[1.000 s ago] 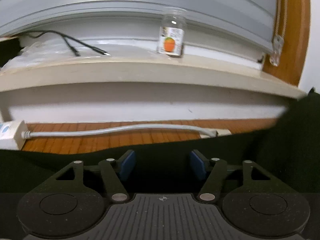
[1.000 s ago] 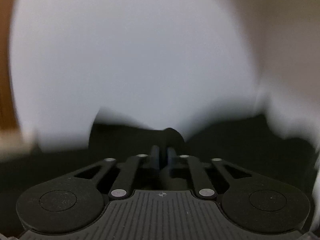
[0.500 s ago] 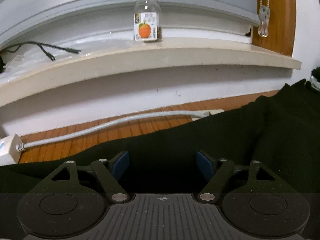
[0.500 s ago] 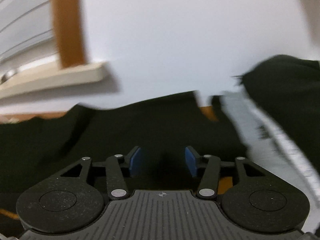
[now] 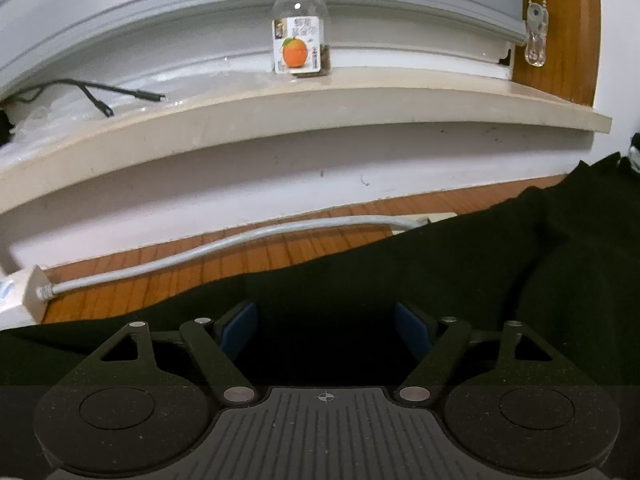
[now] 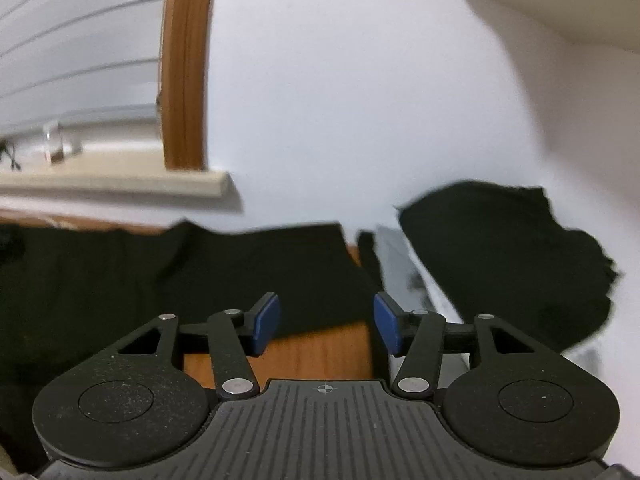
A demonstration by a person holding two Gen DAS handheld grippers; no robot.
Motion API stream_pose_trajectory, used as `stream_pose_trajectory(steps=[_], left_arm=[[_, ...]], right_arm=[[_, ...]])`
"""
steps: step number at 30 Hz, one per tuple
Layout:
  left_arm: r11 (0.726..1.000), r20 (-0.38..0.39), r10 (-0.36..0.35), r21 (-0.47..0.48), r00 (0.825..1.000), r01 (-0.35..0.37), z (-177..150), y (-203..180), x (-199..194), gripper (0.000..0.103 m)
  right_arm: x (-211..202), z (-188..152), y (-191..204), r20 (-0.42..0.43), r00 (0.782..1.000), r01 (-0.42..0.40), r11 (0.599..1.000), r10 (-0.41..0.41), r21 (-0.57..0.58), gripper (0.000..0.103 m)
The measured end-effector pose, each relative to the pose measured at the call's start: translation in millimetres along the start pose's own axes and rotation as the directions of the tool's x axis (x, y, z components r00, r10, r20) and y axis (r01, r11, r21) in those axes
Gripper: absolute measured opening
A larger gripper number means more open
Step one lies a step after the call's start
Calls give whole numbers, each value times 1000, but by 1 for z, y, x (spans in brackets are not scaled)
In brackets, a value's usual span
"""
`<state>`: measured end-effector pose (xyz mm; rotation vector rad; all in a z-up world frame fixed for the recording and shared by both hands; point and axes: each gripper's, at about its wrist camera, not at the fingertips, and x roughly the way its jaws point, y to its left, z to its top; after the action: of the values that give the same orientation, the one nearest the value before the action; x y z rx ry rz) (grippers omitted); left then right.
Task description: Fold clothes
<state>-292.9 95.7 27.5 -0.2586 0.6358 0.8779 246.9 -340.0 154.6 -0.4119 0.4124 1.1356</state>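
Fingers of the left gripper [image 5: 326, 330] stand wide apart with nothing between the two blue pads [image 5: 239, 329], low over a black garment [image 5: 460, 288]. That cloth lies flat on a wooden table [image 5: 224, 270] and fills the lower and right part of the left wrist view. Its far edge runs as a long slant from lower left up to the right, so its long axis goes across the view, left to right. Beyond that edge one grey cable [image 5: 224, 246] lies along the bare wood and ends at a white plug block [image 5: 18, 294] at the left. Behind the table is a white wall and a pale sill [image 5: 320, 116]. On the sill stand one clear jar [image 5: 298, 42] with an orange on its label, upright, and two thin black leads [image 5: 96, 94] to the left. One bead cord with a clear end piece [image 5: 534, 38] hangs at the upper right against a wooden frame.

The right gripper [image 6: 326, 326] is open too, pads well apart and holding nothing. It hangs over the near right corner of the garment [image 6: 200, 280], with bare table [image 6: 316, 354] showing between the fingers. From this side the cloth stretches away to the left, its right edge just ahead of the pads. A second black garment [image 6: 508, 260] lies in a crumpled heap to the right, apart from the first, with something pale and blurred between them that I cannot make out. So two dark garments in all.
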Motion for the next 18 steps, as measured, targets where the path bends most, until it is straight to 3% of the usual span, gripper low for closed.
stream_pose_trajectory(steps=[5, 9, 11, 14, 18], left_arm=[[995, 59, -94, 50, 994, 91, 15, -38, -35, 79], [967, 69, -238, 111, 969, 230, 20, -86, -61, 73], [940, 51, -315, 158, 948, 304, 19, -117, -69, 64], [879, -2, -433, 224, 902, 422, 13, -168, -72, 57], [791, -83, -541, 288, 837, 540, 6, -233, -68, 57]], right_arm=[[13, -60, 22, -61, 995, -81, 995, 84, 53, 52], [35, -78, 53, -73, 981, -176, 981, 182, 86, 52], [40, -80, 65, -74, 977, -196, 978, 202, 77, 52], [38, -81, 72, -72, 976, -199, 977, 204, 71, 52], [22, -86, 67, -68, 979, -184, 978, 190, 95, 53]])
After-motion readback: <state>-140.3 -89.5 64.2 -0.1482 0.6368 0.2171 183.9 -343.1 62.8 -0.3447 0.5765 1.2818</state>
